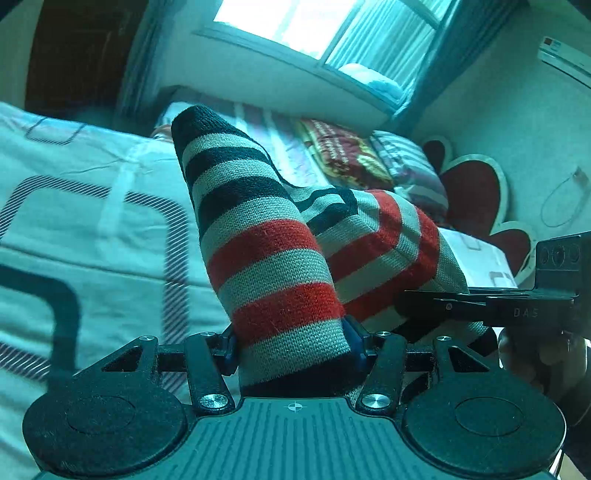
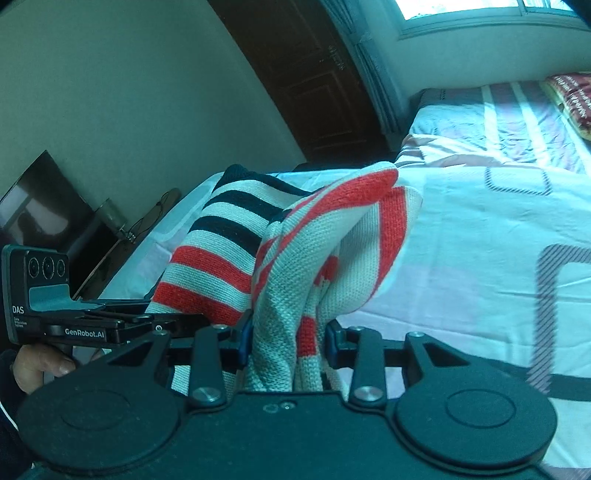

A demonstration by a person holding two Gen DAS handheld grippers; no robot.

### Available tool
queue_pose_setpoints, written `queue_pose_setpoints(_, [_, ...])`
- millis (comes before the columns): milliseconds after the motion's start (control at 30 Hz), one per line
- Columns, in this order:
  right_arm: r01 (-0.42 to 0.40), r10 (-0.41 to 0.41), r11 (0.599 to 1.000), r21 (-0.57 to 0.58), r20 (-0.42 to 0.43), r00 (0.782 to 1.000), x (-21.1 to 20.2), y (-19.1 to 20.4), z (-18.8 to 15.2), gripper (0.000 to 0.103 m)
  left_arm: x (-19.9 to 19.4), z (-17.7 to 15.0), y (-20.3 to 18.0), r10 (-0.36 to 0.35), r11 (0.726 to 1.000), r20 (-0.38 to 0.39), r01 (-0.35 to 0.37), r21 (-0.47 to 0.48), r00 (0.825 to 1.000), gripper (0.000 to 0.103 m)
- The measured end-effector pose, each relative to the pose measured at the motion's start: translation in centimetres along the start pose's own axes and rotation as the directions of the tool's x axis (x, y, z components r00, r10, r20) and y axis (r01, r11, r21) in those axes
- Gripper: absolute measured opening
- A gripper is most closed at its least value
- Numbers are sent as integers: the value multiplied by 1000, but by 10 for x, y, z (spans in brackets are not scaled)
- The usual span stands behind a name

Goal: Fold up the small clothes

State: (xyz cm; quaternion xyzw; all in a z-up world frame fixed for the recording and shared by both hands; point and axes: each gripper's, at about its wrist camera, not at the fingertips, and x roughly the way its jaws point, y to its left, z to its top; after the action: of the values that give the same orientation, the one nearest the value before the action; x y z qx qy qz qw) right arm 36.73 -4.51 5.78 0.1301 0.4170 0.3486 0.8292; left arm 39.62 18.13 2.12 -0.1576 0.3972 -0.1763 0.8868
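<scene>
i have the striped knit top pinched in both: left gripper and right gripper each clamp a bunch, lifted over the bed. a quilt lies near the window.

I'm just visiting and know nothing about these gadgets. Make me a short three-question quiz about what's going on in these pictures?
1. True or false: both grippers are clamped on the same striped knit garment.
2. The garment's stripes are grey with: A) green and yellow, B) red and black, C) blue only.
3. What large piece of furniture lies under the garment?

Key:
1. True. The left gripper and the right gripper each pinch a bunch of it.
2. B.
3. A bed with a patterned cover.
</scene>
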Motion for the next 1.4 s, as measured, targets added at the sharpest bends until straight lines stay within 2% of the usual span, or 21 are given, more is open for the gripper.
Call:
queue_pose_setpoints(167, [-31,34,998,47,-48,998,40,3,-12,36,2,-19,37,35,999,-39,-35,-20,999,54])
queue_pose_setpoints(367, [-43,58,991,124,-114,992,84,-15,-32,36,28,-53,80,33,992,-76,-42,-123,997,55])
queue_pose_setpoints(400, [-44,59,990,134,-117,991,88,-20,-35,36,30,-62,89,23,988,-64,-33,-154,998,56])
queue_pose_setpoints(500, [-51,77,977,209,-120,990,97,-42,-46,36,31,-85,109,-53,962,30,59,-268,998,61])
queue_pose_setpoints(567, [-78,104,972,223,-108,989,95,-49,-52,35,32,-91,107,-55,966,57,67,-249,997,62])
queue_pose_setpoints(667, [-92,121,966,241,-107,987,94,-55,-55,35,34,-91,104,-44,969,56,56,-239,997,62])
queue_pose_setpoints(767, [-75,108,968,240,-129,986,89,-51,-51,41,24,-86,99,-7,973,40,16,-229,999,62])
queue_pose_setpoints(800, [-55,85,972,230,-124,989,80,-49,-48,50,14,-85,95,12,976,48,-1,-218,999,62])
queue_pose_setpoints(867, [-28,45,980,195,-84,995,56,-45,-44,58,-5,-87,93,31,980,68,-17,-197,997,62])
queue_pose_setpoints(967, [-94,107,978,183,-58,993,27,-41,-45,48,-25,-99,81,16,988,83,-3,-157,996,62])
queue_pose_setpoints(1067, [-116,129,984,135,-93,987,22,-29,-50,41,-27,-110,76,34,990,66,-24,-142,997,62])
queue_pose_setpoints(1133, [-93,108,990,110,-139,984,30,-23,-53,38,-28,-118,80,37,983,67,-24,-183,997,62])
queue_pose_setpoints(1200, [-26,42,995,99,-162,986,39,-27,-57,23,-29,-122,81,38,980,70,-23,-198,997,63])
queue_pose_setpoints(1267, [-31,54,988,151,-146,988,41,-35,-60,22,-30,-126,77,56,982,63,-43,-185,996,63])
queue_pose_setpoints(1333, [-23,43,989,143,-140,989,42,-34,-64,21,-27,-128,72,81,985,51,-72,-159,995,63])
queue_pose_setpoints(1400, [-15,34,990,139,-136,990,43,-35,-66,22,-23,-131,70,104,983,43,-96,-157,994,70])
